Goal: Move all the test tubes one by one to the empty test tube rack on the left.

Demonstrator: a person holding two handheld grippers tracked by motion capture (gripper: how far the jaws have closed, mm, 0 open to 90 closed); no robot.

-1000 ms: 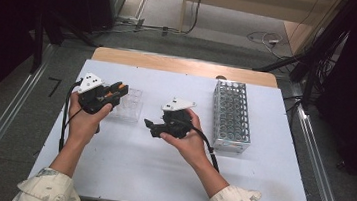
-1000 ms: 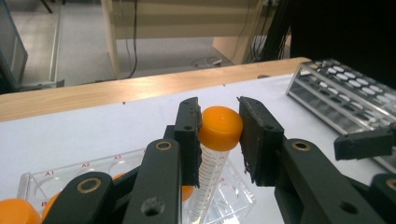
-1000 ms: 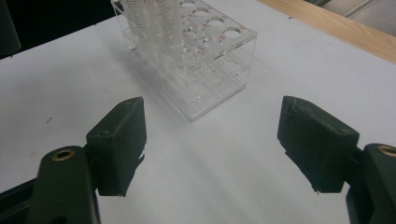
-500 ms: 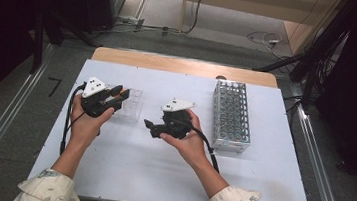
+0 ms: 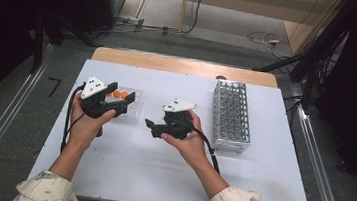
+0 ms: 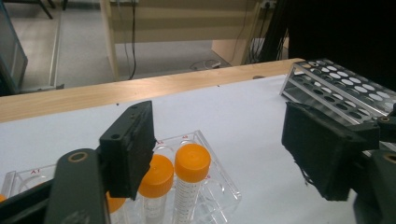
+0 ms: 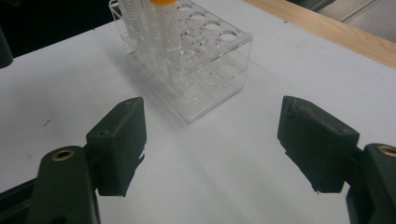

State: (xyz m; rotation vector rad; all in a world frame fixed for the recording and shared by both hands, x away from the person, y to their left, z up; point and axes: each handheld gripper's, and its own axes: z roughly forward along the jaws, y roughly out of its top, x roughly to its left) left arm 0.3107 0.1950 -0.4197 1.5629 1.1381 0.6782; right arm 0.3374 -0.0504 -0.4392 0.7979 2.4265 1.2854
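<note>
A small clear rack (image 5: 135,110) holds orange-capped tubes (image 5: 117,94) at the table's left. My left gripper (image 5: 121,105) hovers right over it. Its jaws have just been opening and now stand apart with nothing between them. In the left gripper view the tubes (image 6: 192,164) stand in the clear rack (image 6: 219,196) just beyond and below the left gripper (image 6: 224,156). My right gripper (image 5: 152,126) hangs mid-table, pointing left toward the rack, open and empty. The right gripper view looks past the right gripper (image 7: 210,140) at the clear rack (image 7: 210,88) and a tube (image 7: 164,21).
A tall metal wire tube rack (image 5: 231,115) stands at the right of the white table (image 5: 158,179), also seen as the wire rack (image 6: 336,88). A wooden strip (image 5: 185,65) runs along the far edge. Metal rails flank the table on the floor.
The left gripper's jaws, shut a second ago, have opened over the clear rack. Both hands have kept their places.
</note>
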